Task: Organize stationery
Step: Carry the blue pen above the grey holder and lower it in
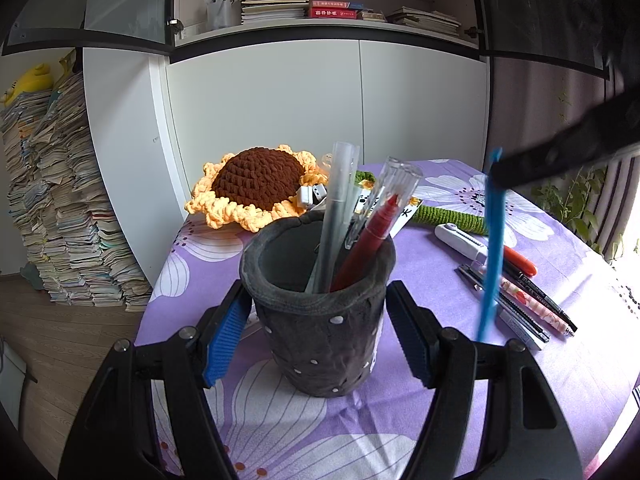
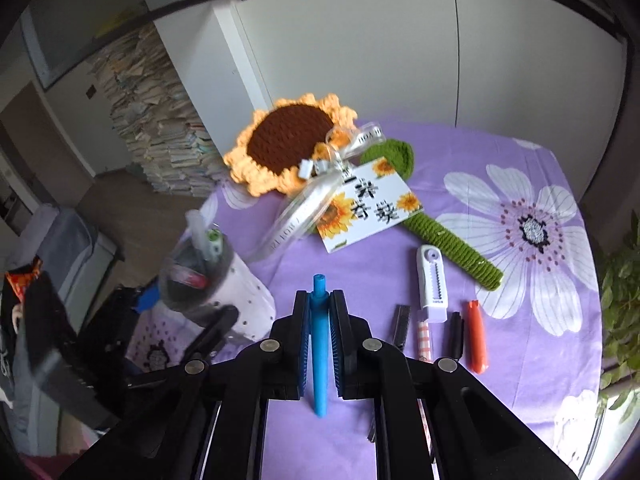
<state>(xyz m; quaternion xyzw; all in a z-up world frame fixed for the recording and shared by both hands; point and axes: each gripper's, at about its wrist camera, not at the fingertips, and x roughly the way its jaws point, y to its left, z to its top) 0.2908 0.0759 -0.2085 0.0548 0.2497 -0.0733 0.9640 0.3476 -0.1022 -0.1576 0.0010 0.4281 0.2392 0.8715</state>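
A dark grey pen holder (image 1: 320, 320) with white dots stands on the purple cloth; my left gripper (image 1: 320, 300) is shut on it, a blue pad against each side. A red marker (image 1: 366, 248) and translucent pens (image 1: 336, 208) stick out of it. My right gripper (image 2: 320, 296) is shut on a blue pen (image 2: 320, 344), held above the table. From the left wrist view the blue pen (image 1: 490, 248) hangs upright to the right of the holder, below the blurred right gripper (image 1: 500, 172). The pen holder (image 2: 212, 292) appears blurred at the left of the right wrist view.
Loose on the floral tablecloth (image 2: 500, 160) lie a white cutter (image 2: 430, 280), an orange pen (image 2: 477, 336), a black pen (image 2: 456, 332) and a pink patterned pen (image 2: 425, 340). A crochet sunflower (image 2: 288, 144) with a card (image 2: 368, 208) lies at the back. Stacked books (image 1: 60, 200) stand on the floor.
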